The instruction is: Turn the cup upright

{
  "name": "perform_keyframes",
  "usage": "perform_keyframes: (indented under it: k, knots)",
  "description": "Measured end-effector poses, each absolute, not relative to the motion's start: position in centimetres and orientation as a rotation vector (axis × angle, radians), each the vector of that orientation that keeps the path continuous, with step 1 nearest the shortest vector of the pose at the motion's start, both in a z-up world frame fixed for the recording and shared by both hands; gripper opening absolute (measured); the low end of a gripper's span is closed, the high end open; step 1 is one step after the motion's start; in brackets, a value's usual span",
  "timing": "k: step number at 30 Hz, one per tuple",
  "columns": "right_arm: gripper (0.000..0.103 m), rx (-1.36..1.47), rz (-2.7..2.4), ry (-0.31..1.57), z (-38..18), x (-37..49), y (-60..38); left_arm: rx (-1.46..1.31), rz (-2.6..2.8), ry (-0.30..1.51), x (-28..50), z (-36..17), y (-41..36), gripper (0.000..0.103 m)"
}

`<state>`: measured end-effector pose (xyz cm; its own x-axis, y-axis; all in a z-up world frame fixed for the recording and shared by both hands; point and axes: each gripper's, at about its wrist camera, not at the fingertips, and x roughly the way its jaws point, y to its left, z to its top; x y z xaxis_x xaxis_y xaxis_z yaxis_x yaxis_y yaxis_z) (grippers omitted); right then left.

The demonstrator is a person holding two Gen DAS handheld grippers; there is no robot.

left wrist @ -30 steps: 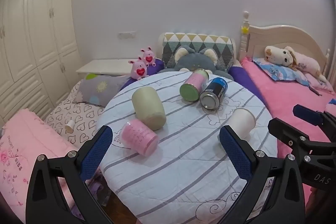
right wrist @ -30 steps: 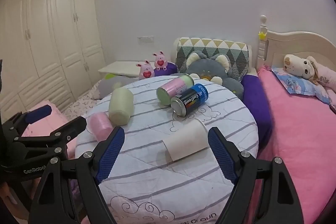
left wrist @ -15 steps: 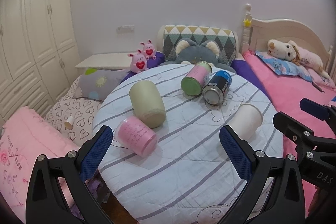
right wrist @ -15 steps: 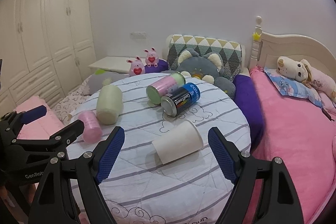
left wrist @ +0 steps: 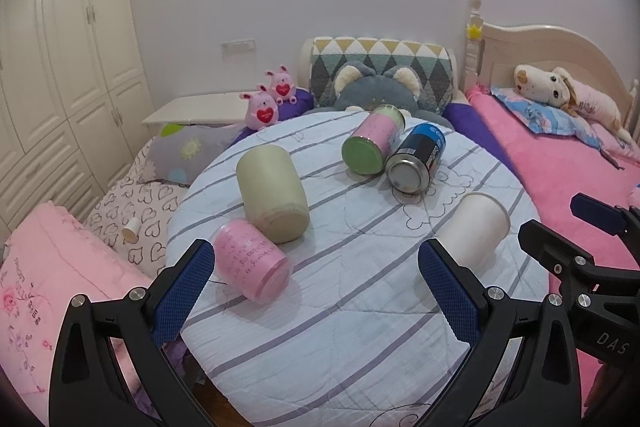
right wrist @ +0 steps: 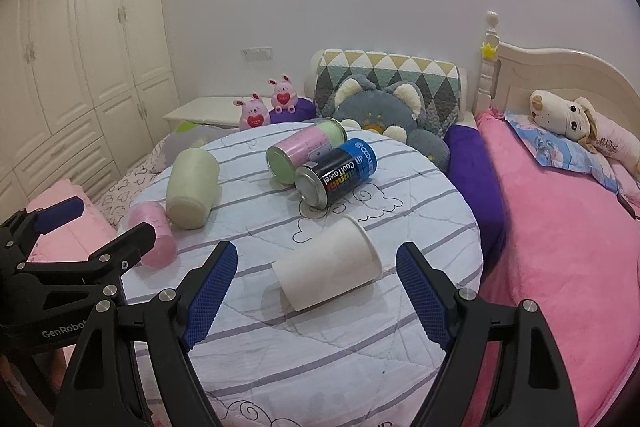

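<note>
A white paper cup (right wrist: 328, 267) lies on its side on the round striped table (right wrist: 360, 355), mouth towards the far right; it also shows in the left wrist view (left wrist: 476, 227). My right gripper (right wrist: 316, 299) is open, its blue pads either side of the cup and just short of it. My left gripper (left wrist: 316, 291) is open and empty over the table's near edge. A pink cup (left wrist: 250, 261) and a pale green cup (left wrist: 272, 193) lie on their sides near the left gripper's left finger.
A pink-and-green can (left wrist: 372, 143) and a blue-and-black can (left wrist: 418, 157) lie side by side at the table's far part. A pink bed (right wrist: 560, 247) runs along the right. Plush toys (right wrist: 384, 111) and cushions sit behind the table. White wardrobes (right wrist: 80, 47) stand left.
Both grippers have moved forward towards the table. The white cup now lies closer between the right gripper's pads. Nothing on the table has moved.
</note>
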<state>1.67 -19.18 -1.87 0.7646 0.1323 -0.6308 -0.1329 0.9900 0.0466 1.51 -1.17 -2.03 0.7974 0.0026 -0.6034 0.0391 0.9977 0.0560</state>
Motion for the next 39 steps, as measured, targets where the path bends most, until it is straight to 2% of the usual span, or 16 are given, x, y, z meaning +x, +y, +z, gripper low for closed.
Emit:
perform_keyframes:
  k: [21, 29, 39]
  knots:
    - [0.083, 0.030, 0.197, 0.764, -4.0, 6.5, -18.0, -0.005, 0.048, 0.715, 5.8, -4.0, 3.0, 0.103]
    - [0.083, -0.008, 0.274, 0.784, -4.3, 10.0, -14.6, -0.057, 0.111, 0.700, 7.2, -3.7, 6.4, 0.103]
    - [0.083, 0.015, 0.482, 0.870, -7.4, 14.8, -7.3, -0.113, 0.211, 0.699, 9.0, -4.1, 12.0, 0.103]
